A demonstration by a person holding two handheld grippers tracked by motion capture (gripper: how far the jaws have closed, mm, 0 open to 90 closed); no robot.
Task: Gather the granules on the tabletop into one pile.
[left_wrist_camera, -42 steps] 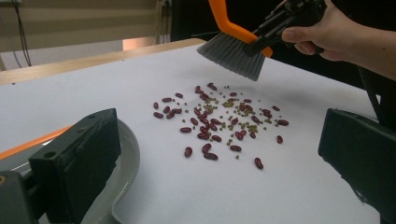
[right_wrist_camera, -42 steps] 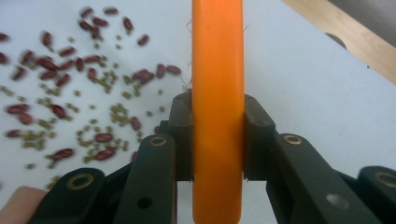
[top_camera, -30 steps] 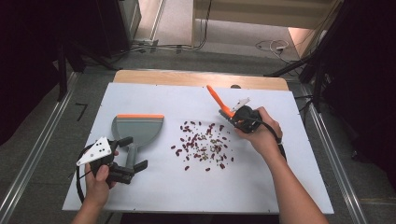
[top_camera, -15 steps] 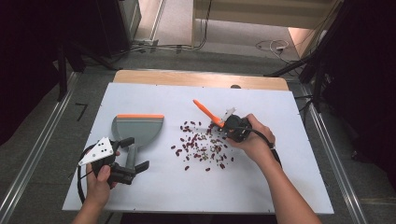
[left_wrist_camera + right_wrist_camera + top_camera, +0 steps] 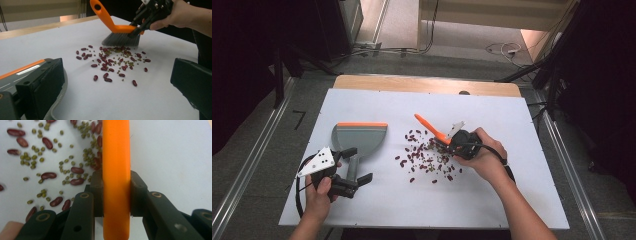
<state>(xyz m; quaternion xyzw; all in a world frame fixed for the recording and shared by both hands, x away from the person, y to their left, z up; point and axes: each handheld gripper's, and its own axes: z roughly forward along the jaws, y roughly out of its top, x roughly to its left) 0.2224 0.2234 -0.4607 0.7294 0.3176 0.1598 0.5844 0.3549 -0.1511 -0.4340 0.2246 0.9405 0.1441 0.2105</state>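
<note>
Red kidney beans and small green beans [image 5: 427,157] lie scattered mid-table, also seen as beans [image 5: 112,62] and beans [image 5: 50,160]. My right gripper [image 5: 457,142] is shut on the orange handle of a hand brush [image 5: 428,125]; the brush [image 5: 116,150] stands between my right gripper's [image 5: 116,185] jaws. Its grey bristles [image 5: 121,40] rest at the far edge of the pile. A grey dustpan [image 5: 359,137] with an orange lip lies at the left. My left gripper [image 5: 362,163] stands open by its handle, jaws wide apart; between my left gripper's [image 5: 116,75] jaws is bare table.
The white table top [image 5: 512,200] has a wooden strip along its far edge [image 5: 427,85]. Metal rails run down both sides on the floor, and cables lie beyond the far edge.
The right gripper has carried the brush left and toward the person, from beyond the pile's right side onto its far edge. The left gripper and dustpan have stayed put.
</note>
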